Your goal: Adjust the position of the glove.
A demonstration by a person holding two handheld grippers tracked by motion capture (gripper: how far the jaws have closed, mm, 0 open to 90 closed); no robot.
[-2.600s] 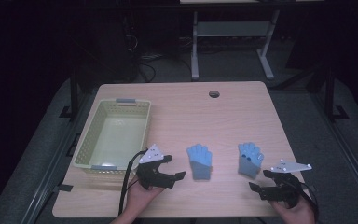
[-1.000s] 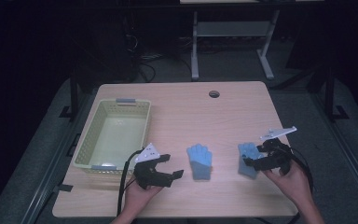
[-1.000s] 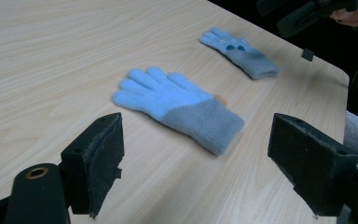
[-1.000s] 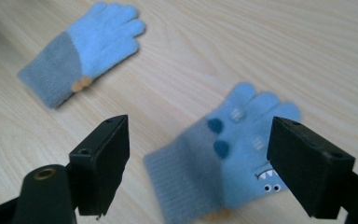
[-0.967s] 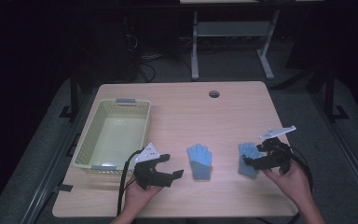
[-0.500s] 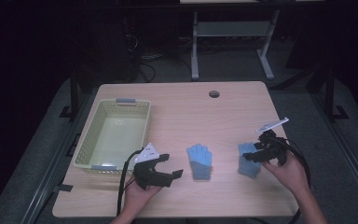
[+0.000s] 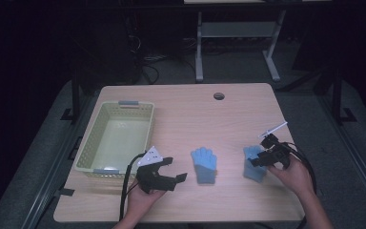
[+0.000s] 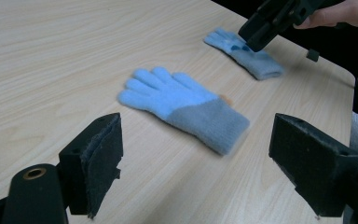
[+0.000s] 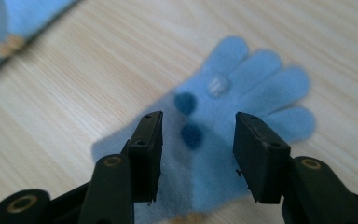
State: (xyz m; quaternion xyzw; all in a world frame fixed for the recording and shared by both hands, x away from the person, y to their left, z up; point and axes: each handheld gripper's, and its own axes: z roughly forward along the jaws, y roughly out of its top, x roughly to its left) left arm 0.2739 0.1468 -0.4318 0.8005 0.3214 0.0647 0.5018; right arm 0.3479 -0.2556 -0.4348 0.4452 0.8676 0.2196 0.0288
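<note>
Two blue gloves with grey cuffs lie flat on the wooden table. One glove (image 7: 204,164) (image 8: 182,107) lies in the middle, just ahead of my left gripper (image 7: 174,169) (image 8: 198,140), whose jaws stand wide open and empty. The other glove (image 7: 254,162) (image 9: 242,93) (image 8: 247,53) lies to the right. My right gripper (image 7: 259,160) (image 9: 198,140) (image 8: 261,35) points down over its palm. Its jaws have just been closing and now stand half apart, with the glove's fabric below and between them, not pinched.
A pale yellow basket (image 7: 145,129) stands empty at the table's left, beside my left gripper. A round cable hole (image 7: 218,96) sits near the far edge. The right glove lies close to the table's right edge.
My right gripper has moved in from the right and sunk onto the right glove, and its jaws have narrowed. The left gripper and both gloves have stayed put.
</note>
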